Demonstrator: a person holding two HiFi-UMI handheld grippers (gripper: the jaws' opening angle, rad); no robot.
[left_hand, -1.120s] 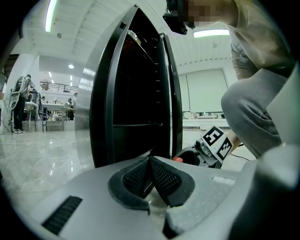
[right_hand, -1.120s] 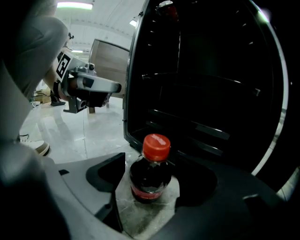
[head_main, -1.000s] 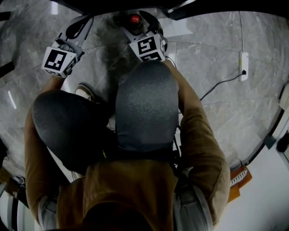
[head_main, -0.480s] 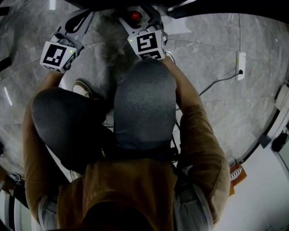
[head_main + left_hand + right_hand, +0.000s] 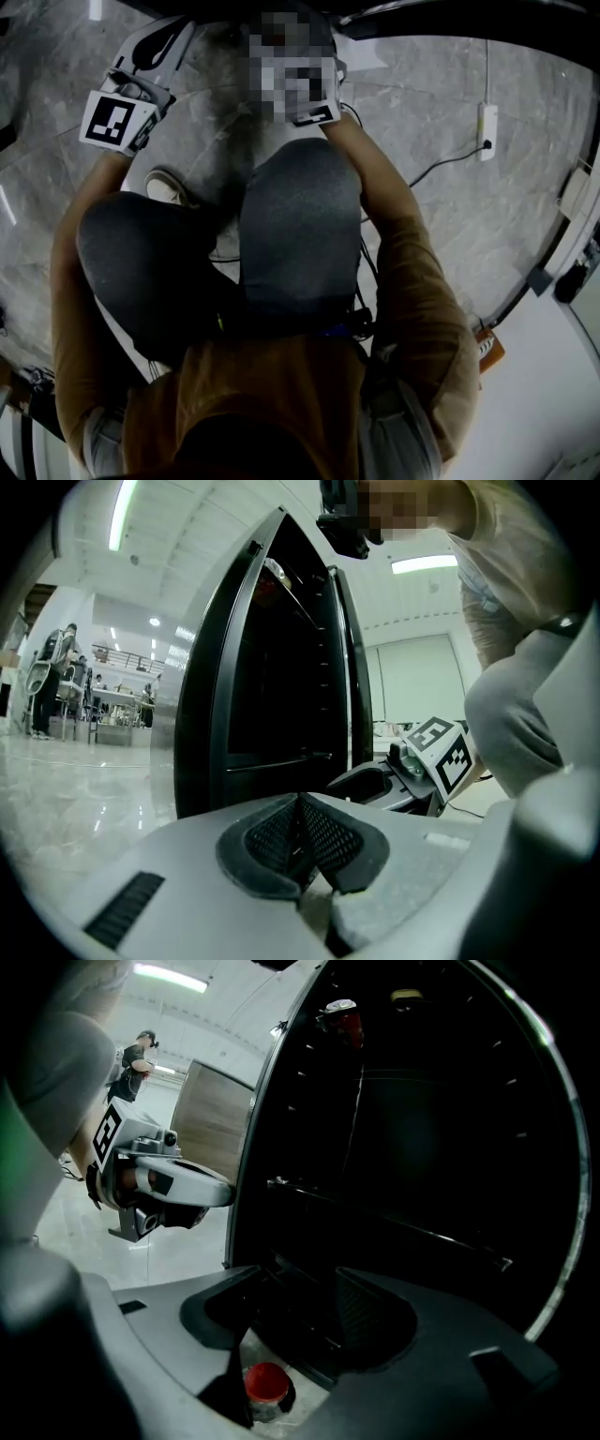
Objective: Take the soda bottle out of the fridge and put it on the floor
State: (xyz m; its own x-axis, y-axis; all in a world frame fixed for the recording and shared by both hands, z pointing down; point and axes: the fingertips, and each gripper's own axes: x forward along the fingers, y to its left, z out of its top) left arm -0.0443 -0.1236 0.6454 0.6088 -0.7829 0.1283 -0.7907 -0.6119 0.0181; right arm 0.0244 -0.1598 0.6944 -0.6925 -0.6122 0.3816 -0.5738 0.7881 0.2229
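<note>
Right gripper (image 5: 305, 1321): jaws spread, though they have just been closing a little. Nothing is pinched, and both pads stand clear of the red cap that shows low in the gap between them.
Left gripper (image 5: 302, 803): pads pressed together at their tips, with nothing between them. Its marker cube (image 5: 117, 122) sits at the upper left of the head view.
Soda bottle (image 5: 265, 1384): stands cap up on the floor, out of the fridge, at the bottom centre of the right gripper view. It is below the jaws and touched by neither pad. Little more than the cap can be seen.
Floor (image 5: 422, 103): grey marbled tiles, glossy, filling the top and right of the head view.
Fridge (image 5: 422, 1147): open and dark inside, taking up the right two thirds of the right gripper view, with thin shelf rails crossing it. In the left gripper view it rises at centre frame.
Red container (image 5: 345, 1018): high in the fridge, near the top centre of the right gripper view. Its kind is unclear.
Person: crouched, with knees (image 5: 300, 225) filling the middle of the head view and one shoe (image 5: 169, 187) at centre left.
Power strip (image 5: 487, 127): white, lying on the floor at the upper right of the head view, with a dark cable (image 5: 450, 173) running from it toward the person.
</note>
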